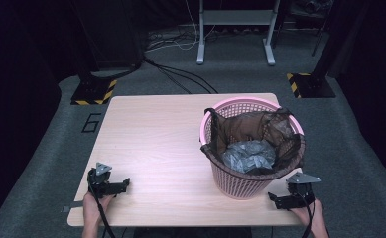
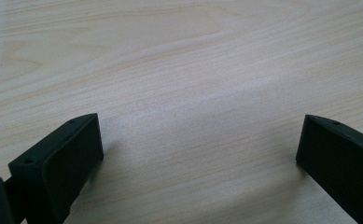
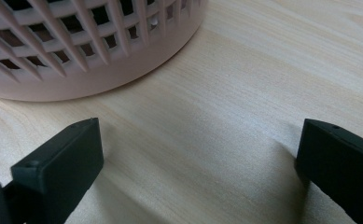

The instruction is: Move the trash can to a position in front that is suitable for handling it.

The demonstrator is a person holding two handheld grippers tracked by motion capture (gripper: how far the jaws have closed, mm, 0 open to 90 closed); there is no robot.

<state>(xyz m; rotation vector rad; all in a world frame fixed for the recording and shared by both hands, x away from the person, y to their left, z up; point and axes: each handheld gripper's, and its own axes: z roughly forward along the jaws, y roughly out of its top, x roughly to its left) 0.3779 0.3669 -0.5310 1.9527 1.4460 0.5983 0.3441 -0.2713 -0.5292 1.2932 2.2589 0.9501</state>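
Your right gripper (image 1: 280, 201) rests at the table's (image 1: 156, 144) near edge, jaws apart and empty, just beside the pink basket (image 1: 240, 183) at near right. Your left gripper (image 1: 118, 186), also spread and empty, sits well apart at near left. Bring both up to the dark bag's (image 1: 252, 129) rim and pinch only the liner.

One pale wooden table (image 1: 156, 144) stands in the high view. On it sits one pink plastic lattice basket (image 1: 240, 181), lined with one dark brown translucent bag (image 1: 245, 126). Inside the bag lies one crumpled mass of grey plastic wrapping (image 1: 248, 154); how many separate pieces make it up cannot be told. There are two black hand-held grippers: the left gripper (image 1: 123, 184) and the right gripper (image 1: 276, 200), each with two black jaws and one grey three-cornered plate. Two hands hold them. On the floor beyond, two yellow-and-black striped base plates (image 1: 95, 91) show.
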